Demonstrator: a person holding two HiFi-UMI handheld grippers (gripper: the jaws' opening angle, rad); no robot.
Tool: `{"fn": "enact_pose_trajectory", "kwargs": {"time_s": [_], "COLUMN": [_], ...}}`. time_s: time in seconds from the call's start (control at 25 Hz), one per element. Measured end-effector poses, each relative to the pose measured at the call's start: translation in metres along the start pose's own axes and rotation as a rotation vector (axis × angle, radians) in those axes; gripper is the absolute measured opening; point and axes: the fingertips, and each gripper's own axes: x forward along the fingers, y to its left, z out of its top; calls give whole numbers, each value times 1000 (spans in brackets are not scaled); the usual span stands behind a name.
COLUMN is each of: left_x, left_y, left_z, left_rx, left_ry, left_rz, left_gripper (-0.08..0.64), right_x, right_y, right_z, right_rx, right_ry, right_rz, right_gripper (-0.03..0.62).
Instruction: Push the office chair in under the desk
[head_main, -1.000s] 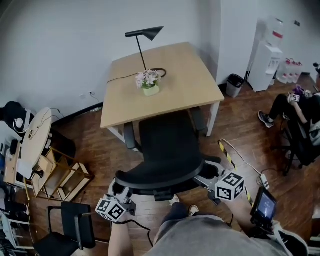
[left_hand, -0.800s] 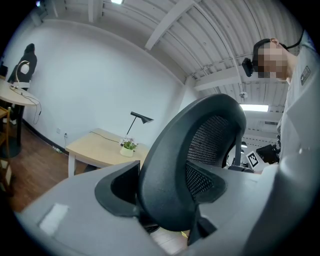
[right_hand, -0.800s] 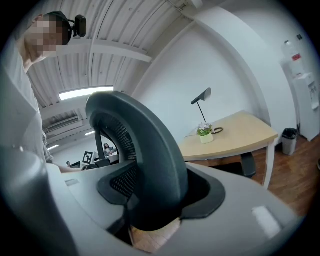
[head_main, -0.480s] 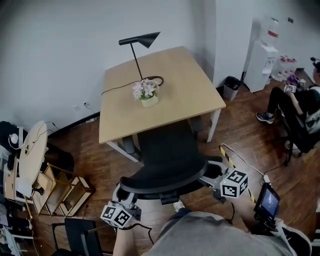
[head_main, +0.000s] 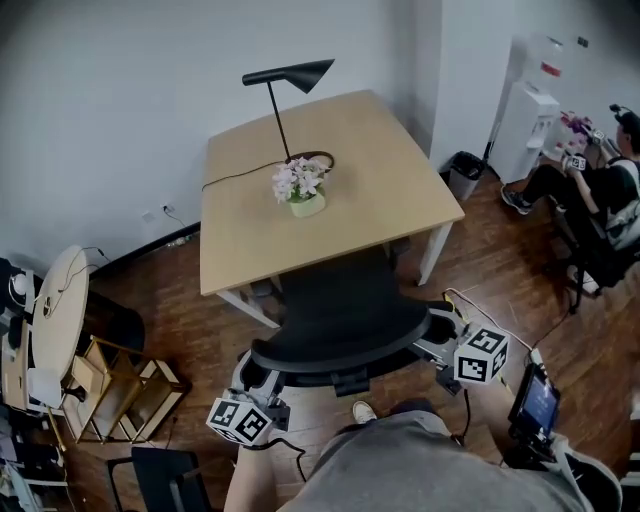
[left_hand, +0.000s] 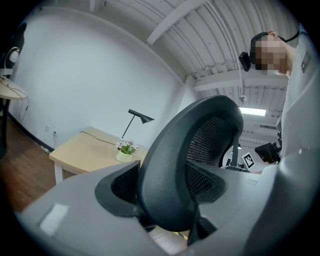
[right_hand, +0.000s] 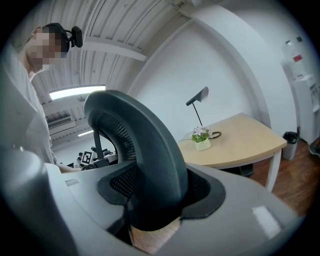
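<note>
My left gripper (head_main: 257, 380) grips the left edge of the black mesh-backed office chair (head_main: 335, 310), and my right gripper (head_main: 432, 347) grips its right edge (the backrest frame fills both gaps, jaws spread wide). The chair is upright, its seat front under the near edge of the light wooden desk (head_main: 380, 180), the backrest outside it. A small pot of flowers (head_main: 303, 190) and a black desk lamp (head_main: 290, 75) stand on top.
</note>
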Motion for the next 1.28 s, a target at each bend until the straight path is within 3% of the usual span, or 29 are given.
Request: {"fn": "enact_pose_trajectory", "kwargs": {"time_s": [0.52,1.28], "left_x": [40,102], "left_y": [40,90], "left_z": [21,44], "left_rx": [-16,-16], "left_ry": [-15,-31], "left_rz": [-20,24], "left_gripper": [268,268], "right_x": [45,103], "right_y": [-26,-78], "right_z": [25,64], "right_rx": [1,-12], "right_ry": [-10,-5], "right_rz": [3,34], "right_gripper": [259,259]}}
